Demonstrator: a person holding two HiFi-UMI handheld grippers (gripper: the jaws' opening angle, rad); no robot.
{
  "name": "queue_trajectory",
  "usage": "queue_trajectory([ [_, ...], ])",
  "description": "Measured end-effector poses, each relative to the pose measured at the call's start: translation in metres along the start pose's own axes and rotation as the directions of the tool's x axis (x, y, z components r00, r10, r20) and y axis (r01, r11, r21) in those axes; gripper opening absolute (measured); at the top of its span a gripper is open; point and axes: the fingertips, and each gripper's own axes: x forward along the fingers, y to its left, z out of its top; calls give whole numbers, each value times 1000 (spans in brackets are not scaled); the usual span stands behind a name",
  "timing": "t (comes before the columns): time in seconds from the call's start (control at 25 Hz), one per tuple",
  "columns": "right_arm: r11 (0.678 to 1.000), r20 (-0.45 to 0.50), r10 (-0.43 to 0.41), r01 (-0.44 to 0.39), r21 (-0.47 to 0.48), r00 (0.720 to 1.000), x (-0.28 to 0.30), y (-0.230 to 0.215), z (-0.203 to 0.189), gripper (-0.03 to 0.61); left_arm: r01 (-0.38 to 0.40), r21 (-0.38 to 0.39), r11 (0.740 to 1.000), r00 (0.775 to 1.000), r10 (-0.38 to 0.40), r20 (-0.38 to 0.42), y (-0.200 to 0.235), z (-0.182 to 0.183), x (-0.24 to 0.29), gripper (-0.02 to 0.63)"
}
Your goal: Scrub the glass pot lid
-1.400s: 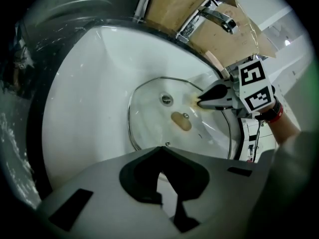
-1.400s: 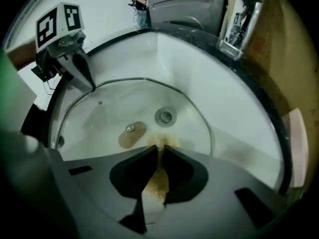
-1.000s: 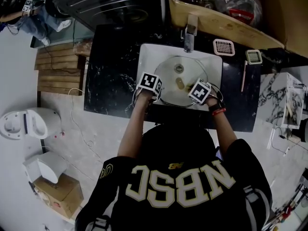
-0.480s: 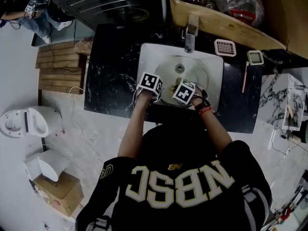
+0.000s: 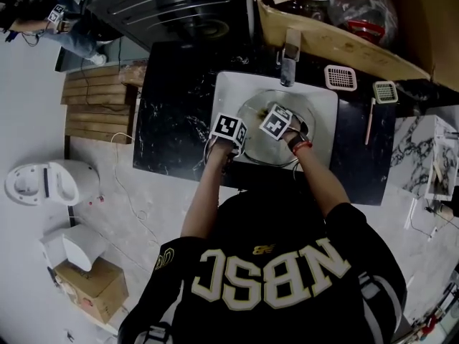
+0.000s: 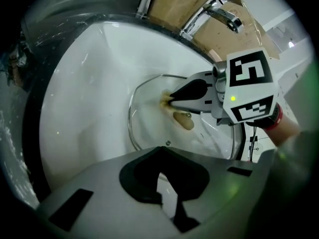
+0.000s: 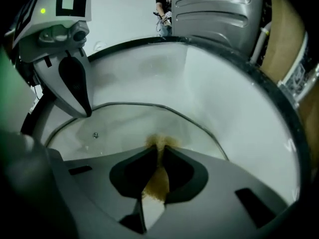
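Right gripper view: my right claw [image 7: 158, 152] clamps the scrub pad [image 7: 156, 182] on the glass pot lid [image 7: 127, 126]; my left claw [image 6: 162, 156] pinches its rim. Hard strokes could slide the lid free.

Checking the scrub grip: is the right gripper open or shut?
Shut: the fingers of the right gripper pinch a brown sponge pressed on the lid.

Black jersey [image 5: 272, 278] with cream block lettering, red wristband [image 5: 302, 147], grey left gripper [image 7: 88, 112] and right gripper [image 6: 168, 99] bearing black-and-white marker cubes
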Motion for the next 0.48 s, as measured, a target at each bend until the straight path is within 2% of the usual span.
queue_trajectory([
  [0.32,993,-34,-122,122,6,992,-22,-35,-38,54,-5,3,1000,1000,5,3,2,2,-1,12],
  [0.48,992,-115,-120,122,12,986,-40,-28,-65,53,7,-3,1000,1000,-7,2,1,1,0,12],
])
